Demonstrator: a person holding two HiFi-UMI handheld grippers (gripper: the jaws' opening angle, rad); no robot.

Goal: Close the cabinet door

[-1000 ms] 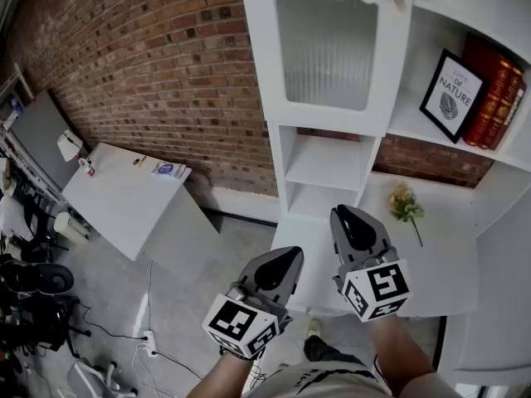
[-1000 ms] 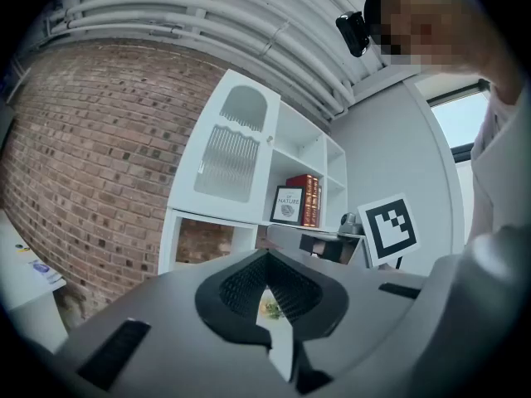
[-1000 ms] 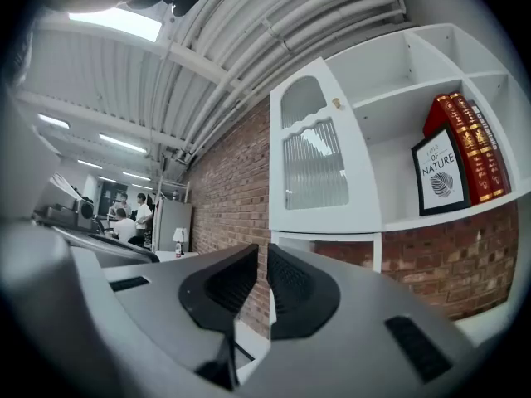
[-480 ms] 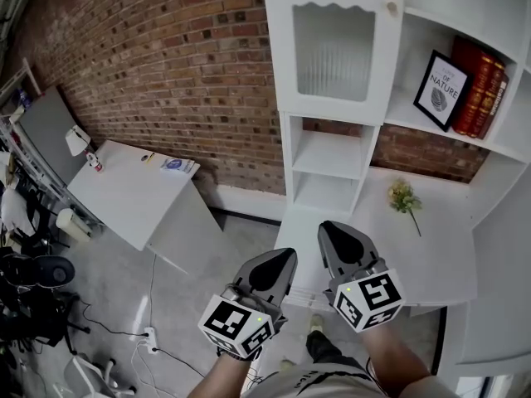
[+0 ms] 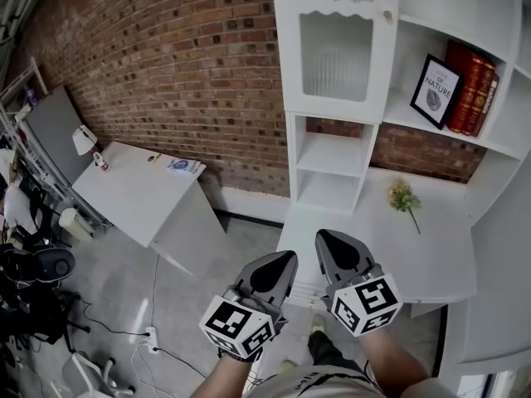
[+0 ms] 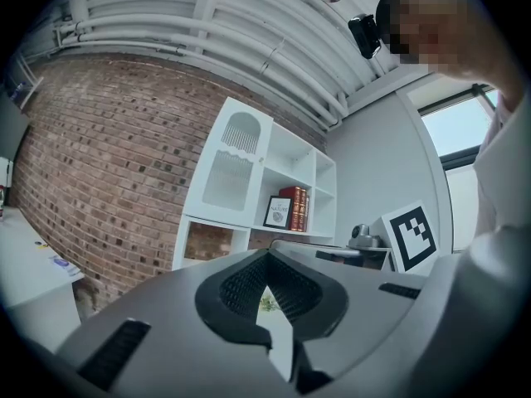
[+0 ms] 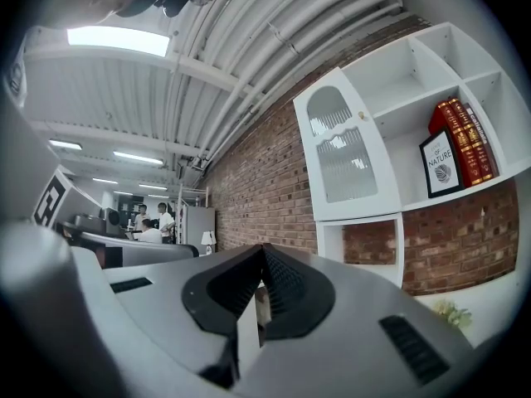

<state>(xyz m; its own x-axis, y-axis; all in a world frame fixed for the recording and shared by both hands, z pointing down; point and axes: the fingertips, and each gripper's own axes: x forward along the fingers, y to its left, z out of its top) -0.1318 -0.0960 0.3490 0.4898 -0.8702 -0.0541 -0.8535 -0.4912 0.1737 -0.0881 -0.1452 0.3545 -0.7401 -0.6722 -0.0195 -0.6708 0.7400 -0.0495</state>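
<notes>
Left gripper (image 5: 288, 257) pointing level, low in the head view, its fingers (image 6: 249, 284) together with nothing between, right gripper (image 5: 322, 236) just beside it, fingers just closed tip to tip, empty, left forearm (image 5: 232, 376) and right forearm (image 5: 397, 361) reaching forward.

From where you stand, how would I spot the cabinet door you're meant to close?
Find the white shelf unit against the brick wall. The cabinet door fills its upper left section, above two open cubbies. Unlike the open shelf beside it holding a framed print and red books, it has a ribbed glass pane and a small round knob.
</notes>
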